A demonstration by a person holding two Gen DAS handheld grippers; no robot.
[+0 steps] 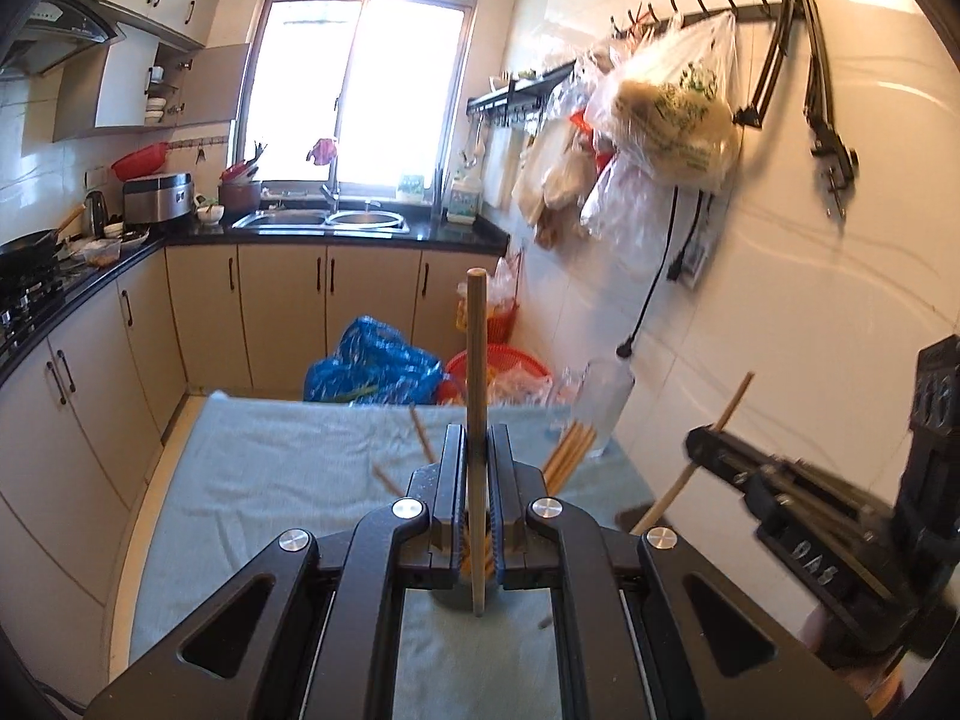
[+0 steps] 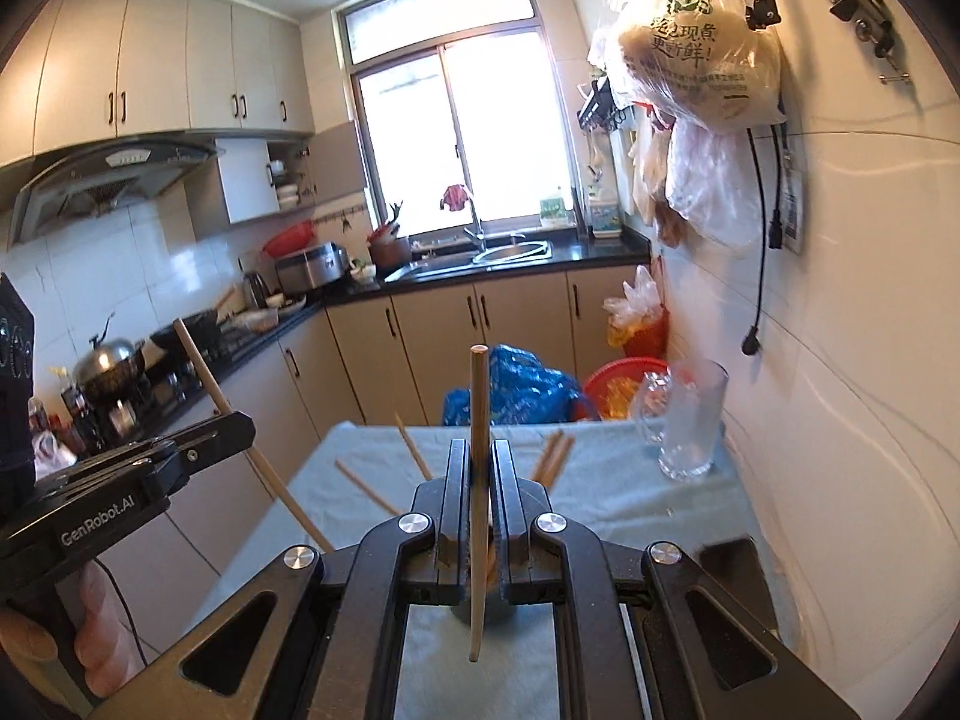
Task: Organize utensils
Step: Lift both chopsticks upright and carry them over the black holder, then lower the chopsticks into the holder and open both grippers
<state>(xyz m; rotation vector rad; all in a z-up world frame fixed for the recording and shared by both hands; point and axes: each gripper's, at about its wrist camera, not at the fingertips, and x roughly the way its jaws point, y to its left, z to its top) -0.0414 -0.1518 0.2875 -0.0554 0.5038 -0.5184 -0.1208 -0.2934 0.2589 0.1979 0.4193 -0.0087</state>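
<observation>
My left gripper [image 1: 477,441] is shut on a wooden chopstick [image 1: 476,372] that stands upright between its jaws. My right gripper [image 2: 480,456] is shut on another wooden chopstick [image 2: 478,408], also upright. Each gripper shows in the other's view, the right one [image 1: 702,444] and the left one [image 2: 240,420], held above the table. Several loose chopsticks [image 2: 366,486] lie on the light blue cloth [image 2: 600,480], some in a bunch [image 1: 570,450]. A clear glass mug [image 2: 690,426] stands upright at the cloth's far right, by the wall.
The tiled wall [image 2: 840,360] runs close along the table's right side, with hanging plastic bags [image 2: 696,36] and a cord above. Behind the table are a blue bag [image 2: 522,390] and red baskets [image 2: 624,384] on the floor. Kitchen counters [image 1: 90,276] stand left and behind.
</observation>
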